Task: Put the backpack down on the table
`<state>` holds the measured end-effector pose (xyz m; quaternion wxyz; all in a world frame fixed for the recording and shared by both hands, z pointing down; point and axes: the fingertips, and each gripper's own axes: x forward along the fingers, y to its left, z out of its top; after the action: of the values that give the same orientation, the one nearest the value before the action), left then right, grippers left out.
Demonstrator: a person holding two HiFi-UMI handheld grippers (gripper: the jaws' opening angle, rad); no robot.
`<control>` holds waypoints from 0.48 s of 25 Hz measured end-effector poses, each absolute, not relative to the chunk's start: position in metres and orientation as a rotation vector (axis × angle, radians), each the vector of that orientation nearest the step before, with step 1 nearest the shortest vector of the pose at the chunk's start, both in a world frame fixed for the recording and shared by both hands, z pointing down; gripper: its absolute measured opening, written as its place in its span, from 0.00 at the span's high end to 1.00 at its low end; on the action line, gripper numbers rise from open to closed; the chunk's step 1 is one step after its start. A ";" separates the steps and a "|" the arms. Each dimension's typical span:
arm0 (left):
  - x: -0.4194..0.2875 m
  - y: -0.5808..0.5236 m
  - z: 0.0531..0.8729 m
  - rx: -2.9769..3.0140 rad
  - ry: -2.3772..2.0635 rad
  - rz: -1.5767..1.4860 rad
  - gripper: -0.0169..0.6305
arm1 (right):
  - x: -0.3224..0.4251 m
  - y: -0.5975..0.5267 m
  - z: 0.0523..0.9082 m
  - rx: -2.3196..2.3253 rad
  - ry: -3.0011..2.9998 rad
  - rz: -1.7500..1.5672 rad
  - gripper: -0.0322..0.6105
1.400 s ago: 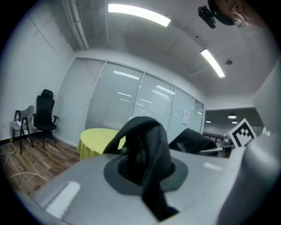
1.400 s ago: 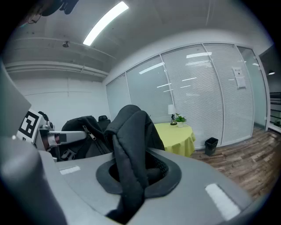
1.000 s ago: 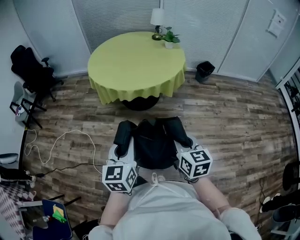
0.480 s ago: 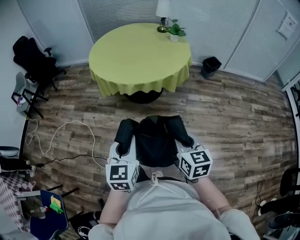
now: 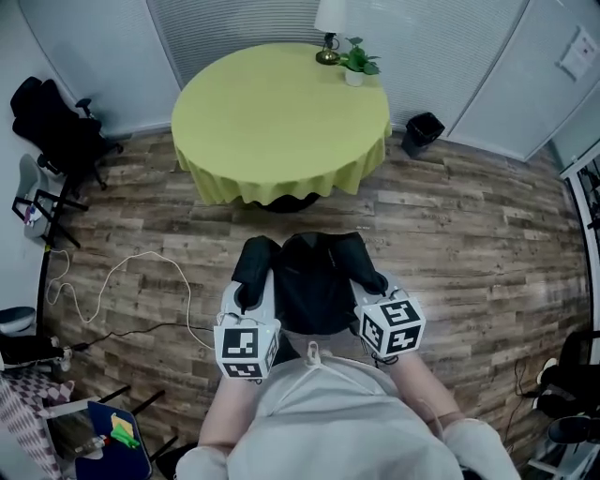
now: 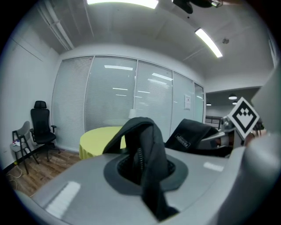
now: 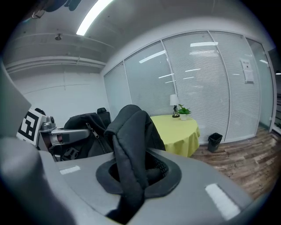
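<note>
Clamping backpack [image 5: 309, 281]: left gripper [image 6: 141, 169], right gripper [image 7: 136, 173]; label [image 6: 186, 139] unreadable.

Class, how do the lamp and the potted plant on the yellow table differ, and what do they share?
The lamp is taller than the potted plant. The lamp has a white shade, the potted plant green leaves. Both stand upright on the table, by its far edge.

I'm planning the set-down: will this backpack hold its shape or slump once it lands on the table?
Likely floppy: the strap bends limply where clamped. The backpack looks soft-sided, so it may slump or tip on the table rather than stand.
</note>
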<state>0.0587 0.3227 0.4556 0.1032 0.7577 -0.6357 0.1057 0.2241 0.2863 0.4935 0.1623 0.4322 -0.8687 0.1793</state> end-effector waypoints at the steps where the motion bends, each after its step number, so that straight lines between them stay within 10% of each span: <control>1: 0.051 0.311 0.453 2.249 -1.865 0.310 0.92 | 0.216 0.277 0.491 1.246 -2.474 0.511 0.89; 12: -0.065 0.189 0.420 2.432 -1.706 0.317 0.92 | 0.104 0.171 0.459 1.421 -2.433 0.527 0.89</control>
<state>-0.0647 0.1889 0.4202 0.0769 0.8115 -0.5695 0.1059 0.1040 0.1706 0.4593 0.1370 0.4910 -0.8409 0.1819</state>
